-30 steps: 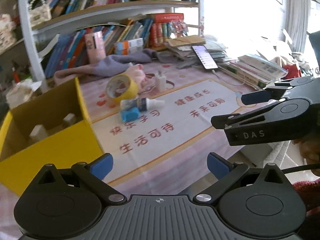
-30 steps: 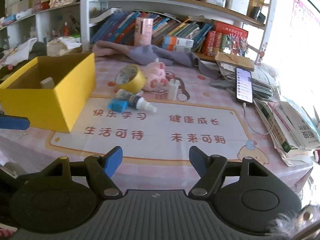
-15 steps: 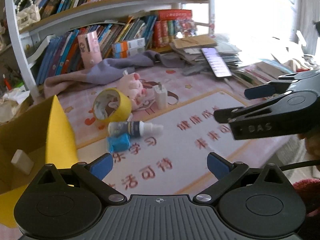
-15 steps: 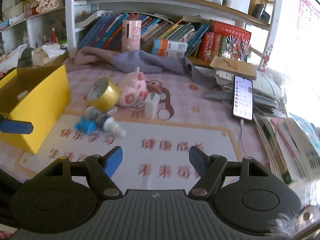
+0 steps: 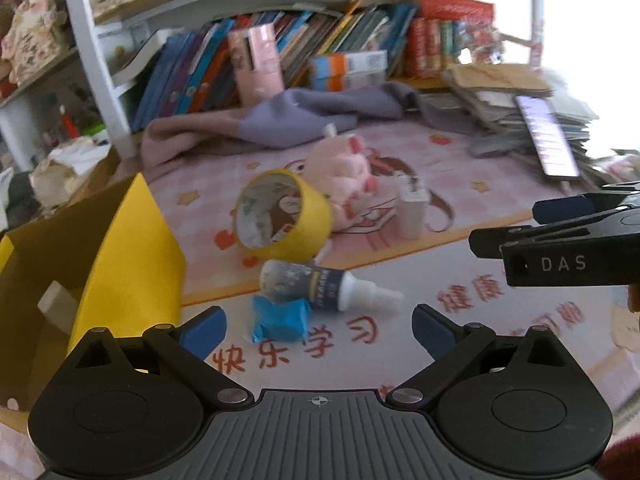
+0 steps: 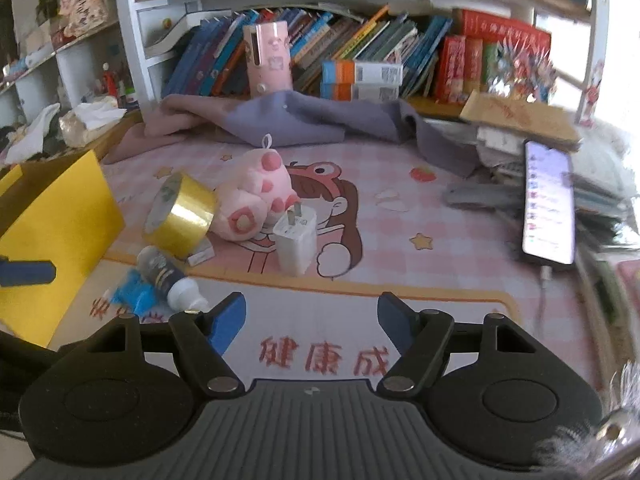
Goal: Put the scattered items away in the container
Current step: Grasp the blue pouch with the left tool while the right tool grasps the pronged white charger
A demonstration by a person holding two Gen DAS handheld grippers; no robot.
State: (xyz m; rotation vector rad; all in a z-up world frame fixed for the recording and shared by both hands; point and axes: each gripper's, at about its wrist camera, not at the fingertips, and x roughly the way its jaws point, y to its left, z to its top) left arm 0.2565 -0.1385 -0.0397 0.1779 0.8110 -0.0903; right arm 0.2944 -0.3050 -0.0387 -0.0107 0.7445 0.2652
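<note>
Bottle (image 5: pixel 320 286) and blue packet (image 5: pixel 280 318) lie together on the surface, just ahead of our left hand-held gripper (image 5: pixel 319 327), the packet almost between its spread fingers and the bottle touching it on the far side. The bottle lies on its side, its long axis running left to right in the left view, white cap pointing right, so it lies across the way we point rather than along it. Just beyond sits the tape roll (image 5: pixel 282 214), tilted against the pink plush (image 5: pixel 348 170), with the white charger (image 6: pixel 295 242) upright just right of the plush.

Our right hand-held gripper (image 6: pixel 311 322) points at the charger, which stands beyond its fingers; the bottle lies off to its near left. So we judge the left nearer the bottle and packet, the right nearer the charger.

Both hand-held grippers are parted, with nothing between the pads. The yellow box (image 5: pixel 132 256) stands open at the left, just beside the left hand-held gripper.
</note>
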